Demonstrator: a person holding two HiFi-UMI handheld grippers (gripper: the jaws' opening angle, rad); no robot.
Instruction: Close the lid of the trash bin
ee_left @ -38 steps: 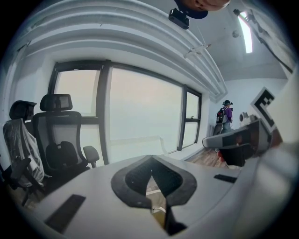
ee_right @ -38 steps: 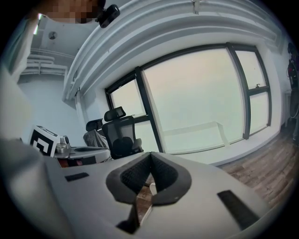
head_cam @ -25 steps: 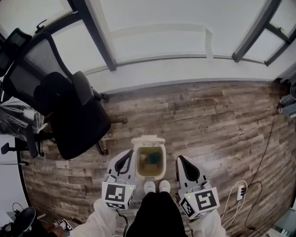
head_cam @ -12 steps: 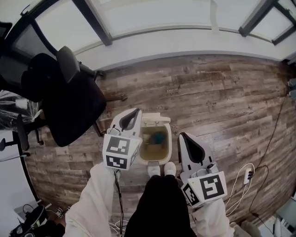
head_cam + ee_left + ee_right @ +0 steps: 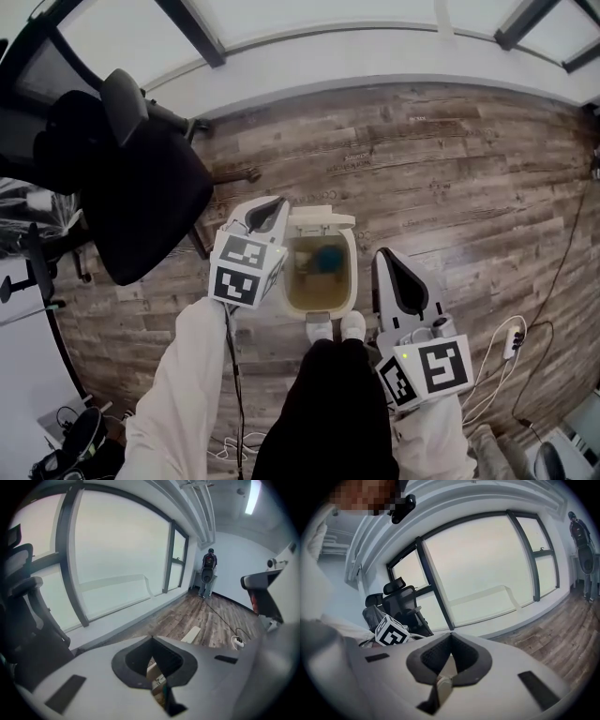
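The white trash bin (image 5: pixel 351 272) stands on the wood floor just ahead of my white shoes (image 5: pixel 353 325), its mouth open. Inside is a brownish liner with a blue object (image 5: pixel 328 257). Its lid (image 5: pixel 322 218) stands up at the back rim. My left gripper (image 5: pixel 278 202) is shut and empty, raised at the bin's left rear corner with its tip beside the lid; I cannot tell whether they touch. My right gripper (image 5: pixel 382 252) is shut and empty, hanging just right of the bin. The jaw tips meet in the left gripper view (image 5: pixel 151 637) and the right gripper view (image 5: pixel 451 633).
A black office chair (image 5: pixel 131 187) stands to the left, close to the bin. A window wall (image 5: pixel 375 47) runs along the far side. A cable and white power strip (image 5: pixel 511 343) lie at the right. Far off stands a person (image 5: pixel 207 571).
My left gripper has risen from low beside the bin's left side and gone forward to the lid's left edge. The right gripper stays beside the bin's right side.
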